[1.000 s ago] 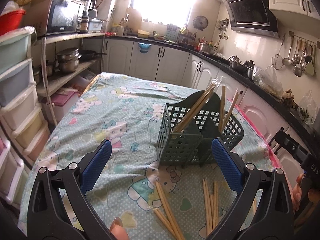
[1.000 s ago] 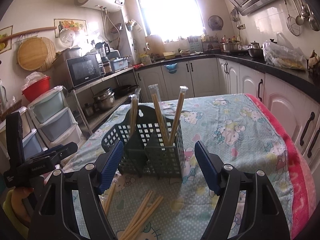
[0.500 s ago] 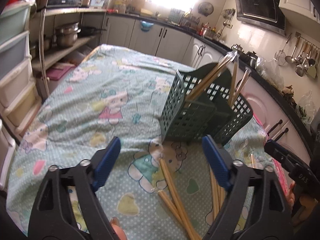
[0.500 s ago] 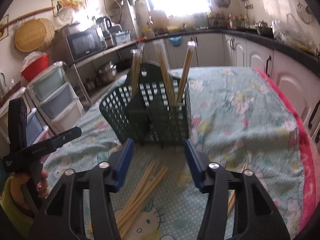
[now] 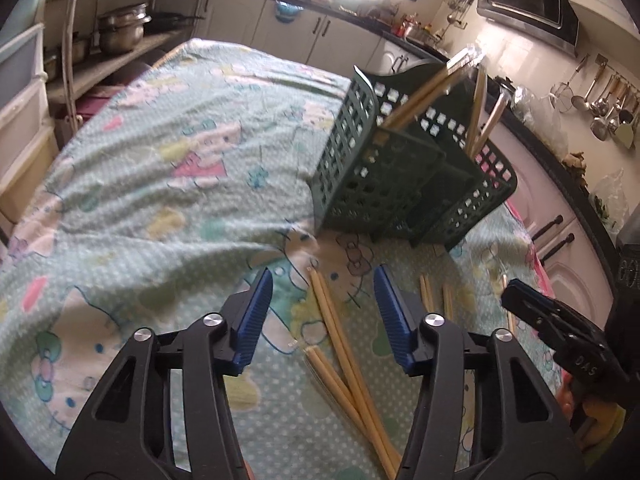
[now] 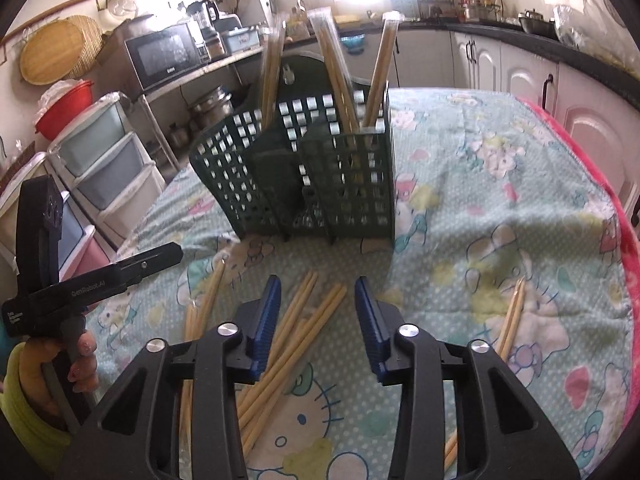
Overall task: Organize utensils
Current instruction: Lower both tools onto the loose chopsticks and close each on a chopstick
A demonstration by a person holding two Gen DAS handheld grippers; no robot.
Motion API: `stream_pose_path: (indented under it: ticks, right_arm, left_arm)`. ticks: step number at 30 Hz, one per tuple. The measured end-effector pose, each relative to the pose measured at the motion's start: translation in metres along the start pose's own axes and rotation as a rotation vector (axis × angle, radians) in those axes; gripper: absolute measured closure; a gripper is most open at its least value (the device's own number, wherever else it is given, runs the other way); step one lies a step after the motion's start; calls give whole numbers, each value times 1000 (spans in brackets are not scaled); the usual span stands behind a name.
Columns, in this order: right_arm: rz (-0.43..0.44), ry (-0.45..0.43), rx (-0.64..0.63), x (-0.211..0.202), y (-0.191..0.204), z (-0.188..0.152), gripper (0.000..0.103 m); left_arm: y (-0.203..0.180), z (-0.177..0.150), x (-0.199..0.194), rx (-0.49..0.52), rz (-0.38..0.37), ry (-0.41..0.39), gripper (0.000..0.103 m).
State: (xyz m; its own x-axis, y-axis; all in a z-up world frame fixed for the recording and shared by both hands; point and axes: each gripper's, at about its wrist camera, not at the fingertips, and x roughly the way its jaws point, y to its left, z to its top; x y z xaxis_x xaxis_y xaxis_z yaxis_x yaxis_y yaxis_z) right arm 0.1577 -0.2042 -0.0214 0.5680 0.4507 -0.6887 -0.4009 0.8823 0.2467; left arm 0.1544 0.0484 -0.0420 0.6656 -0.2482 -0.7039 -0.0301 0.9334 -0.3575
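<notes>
A: Where do the utensils lie?
B: Loose wrapped wooden chopsticks (image 5: 340, 344) lie on the cartoon-print cloth (image 5: 160, 200) near its front edge, before the dark green perforated plastic caddy (image 6: 304, 168) (several stand inside).
A: The tools?
B: The left gripper (image 5: 323, 312) and right gripper (image 6: 318, 312) are closing around chopsticks, pads not touching.

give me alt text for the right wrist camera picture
The right gripper, its blue jaws closing but not yet pressing, hangs over loose chopsticks on a cartoon-cat tablecloth. Behind stands a green mesh utensil basket holding upright chopsticks; the left gripper shows at left.
</notes>
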Motion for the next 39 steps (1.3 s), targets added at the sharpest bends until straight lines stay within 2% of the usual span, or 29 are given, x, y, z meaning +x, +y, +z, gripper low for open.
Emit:
stream_pose_path:
  ticks: [5, 9, 18, 25, 31, 39]
  right_arm:
    - [-12, 68, 26, 21, -2, -4, 72]
    - [-15, 116, 57, 39, -7, -2, 73]
    - [-55, 173, 82, 66, -10, 2, 76]
    - [-94, 166, 45, 68, -12, -3, 85]
    - [-94, 147, 80, 58, -26, -10, 91]
    - [-75, 105, 176, 38, -54, -13, 92]
  left_arm:
    - [-1, -4, 17, -14, -36, 63, 71]
    - [0, -6, 30, -26, -36, 109, 71]
    - [-5, 0, 48, 12, 30, 153, 71]
    - [-19, 8, 61, 102, 84, 155, 71]
    - [-22, 8, 69, 154, 125, 145, 83]
    - [-24, 9, 71, 153, 123, 140, 89]
